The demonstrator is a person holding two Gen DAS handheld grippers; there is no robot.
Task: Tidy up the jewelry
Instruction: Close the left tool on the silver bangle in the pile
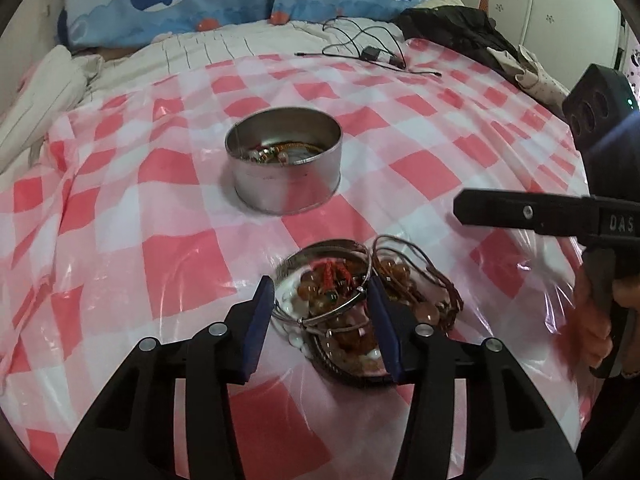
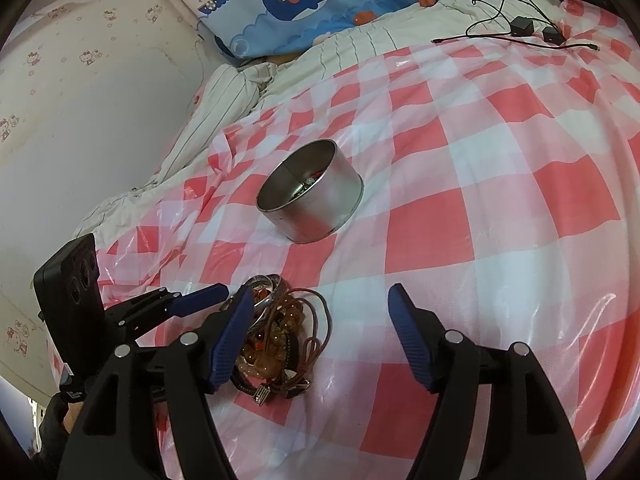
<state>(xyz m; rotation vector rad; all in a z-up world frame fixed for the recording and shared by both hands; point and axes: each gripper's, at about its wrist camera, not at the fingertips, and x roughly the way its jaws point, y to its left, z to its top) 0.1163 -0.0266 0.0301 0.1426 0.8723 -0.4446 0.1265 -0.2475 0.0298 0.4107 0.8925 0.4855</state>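
Observation:
A pile of jewelry lies on the pink checked sheet: amber beads, brown cords, red charms and silver bangles. My left gripper points down over it, open, its blue pads close on either side of the bangles. In the right wrist view the pile sits beside the left finger of my right gripper, which stands wide open over bare sheet. One left-gripper fingertip stops just short of the bangles. A round metal tin beyond holds some jewelry.
The checked plastic sheet covers a bed. Black cables and adapters lie at its far edge, next to dark clothing. Whale-print pillows line the back. A hand holds the right gripper's handle.

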